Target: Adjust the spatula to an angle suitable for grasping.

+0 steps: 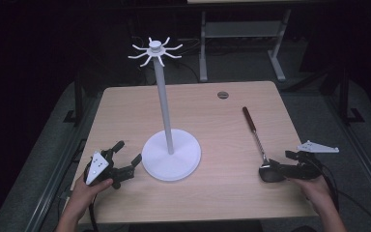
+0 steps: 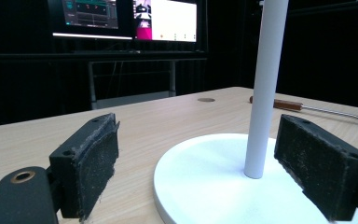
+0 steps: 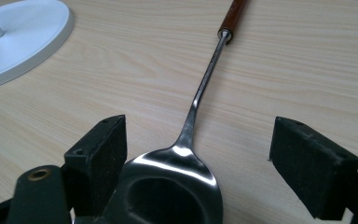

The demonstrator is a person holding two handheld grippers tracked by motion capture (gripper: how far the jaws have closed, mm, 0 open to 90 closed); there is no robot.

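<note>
The job looks like it is just starting: the ladle (image 1: pixel 257 137) lies flat on the tabletop (image 1: pixel 212 121) at the lower right of the high view, not picked up yet. The right gripper (image 3: pixel 198 163) has its jaws spread wide around the shiny bowl end without pinching it. The left gripper (image 1: pixel 125 157), at the lower left, waits with jaws apart and empty beside the white hook stand (image 1: pixel 166 121), so lifting and hanging the ladle are probably still to do.

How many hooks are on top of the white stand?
8, I think: they fan out all round the cap of the stand; the back ones are small and hard to count.
</note>
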